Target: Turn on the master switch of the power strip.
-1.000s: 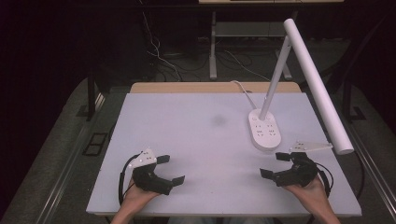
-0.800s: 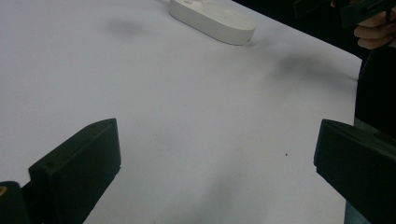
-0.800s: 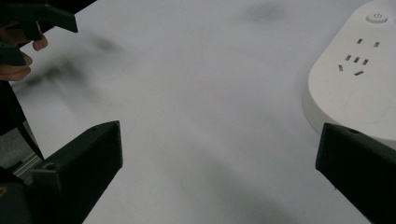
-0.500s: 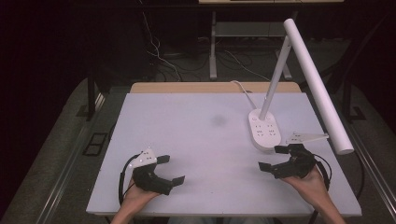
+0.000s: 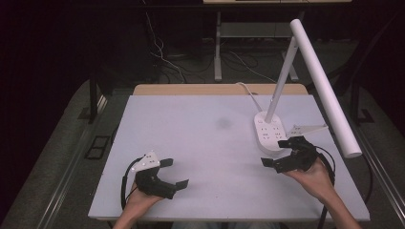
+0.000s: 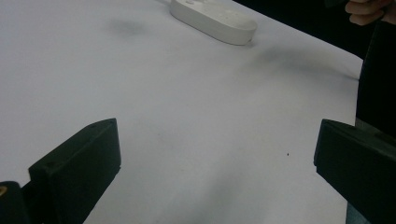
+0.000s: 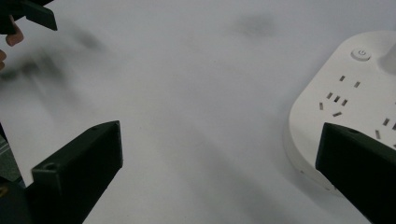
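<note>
A white desk lamp stands at the table's right, its base (image 5: 270, 134) carrying sockets and a power button (image 7: 360, 53), its long tube head (image 5: 322, 86) slanting out over the right edge. My right gripper (image 5: 276, 153) is open, held just in front of the base; in the right gripper view one jaw overlaps the base (image 7: 345, 102), nothing between the jaws. My left gripper (image 5: 174, 174) rests open near the front left of the table, empty. The left gripper view has the lamp base (image 6: 215, 19) far off.
The white table top (image 5: 200, 138) has a faint dark smudge (image 5: 223, 122) near its middle. The lamp's cable (image 5: 248, 94) runs off the back edge. Dark floor, cables and a desk frame lie beyond the table.
My right gripper has moved forward and slightly left, closer to the lamp base. The left gripper has stayed put.
</note>
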Motion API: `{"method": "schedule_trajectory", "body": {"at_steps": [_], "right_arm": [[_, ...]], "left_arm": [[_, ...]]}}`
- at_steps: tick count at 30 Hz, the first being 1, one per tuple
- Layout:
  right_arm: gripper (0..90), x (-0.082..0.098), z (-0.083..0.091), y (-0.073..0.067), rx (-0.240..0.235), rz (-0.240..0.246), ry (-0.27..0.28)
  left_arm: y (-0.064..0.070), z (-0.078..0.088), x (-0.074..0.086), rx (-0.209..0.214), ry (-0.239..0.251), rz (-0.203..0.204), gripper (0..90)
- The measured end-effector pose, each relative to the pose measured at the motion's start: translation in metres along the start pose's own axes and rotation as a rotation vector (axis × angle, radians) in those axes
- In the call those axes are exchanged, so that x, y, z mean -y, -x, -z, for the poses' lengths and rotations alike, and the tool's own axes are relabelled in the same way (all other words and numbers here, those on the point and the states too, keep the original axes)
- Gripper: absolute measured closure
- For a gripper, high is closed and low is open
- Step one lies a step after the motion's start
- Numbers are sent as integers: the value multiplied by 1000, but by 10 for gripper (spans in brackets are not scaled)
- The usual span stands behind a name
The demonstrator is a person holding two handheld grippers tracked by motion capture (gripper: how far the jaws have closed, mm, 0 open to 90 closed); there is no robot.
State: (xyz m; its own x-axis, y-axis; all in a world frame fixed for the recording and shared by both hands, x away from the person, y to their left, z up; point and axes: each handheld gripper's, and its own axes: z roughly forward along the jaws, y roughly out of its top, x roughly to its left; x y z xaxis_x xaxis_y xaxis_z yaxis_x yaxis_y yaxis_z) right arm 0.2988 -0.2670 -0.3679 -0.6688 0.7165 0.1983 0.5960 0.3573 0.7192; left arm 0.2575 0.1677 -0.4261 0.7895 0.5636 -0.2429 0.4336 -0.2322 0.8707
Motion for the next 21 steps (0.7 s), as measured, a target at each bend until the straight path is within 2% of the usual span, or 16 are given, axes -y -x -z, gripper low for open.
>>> {"method": "schedule_trajectory", "body": {"at_steps": [21], "right_arm": [[1,-32,-16,12,37,38,-57]], "left_arm": [[1,-3,1,12,-10,-3,0]]}}
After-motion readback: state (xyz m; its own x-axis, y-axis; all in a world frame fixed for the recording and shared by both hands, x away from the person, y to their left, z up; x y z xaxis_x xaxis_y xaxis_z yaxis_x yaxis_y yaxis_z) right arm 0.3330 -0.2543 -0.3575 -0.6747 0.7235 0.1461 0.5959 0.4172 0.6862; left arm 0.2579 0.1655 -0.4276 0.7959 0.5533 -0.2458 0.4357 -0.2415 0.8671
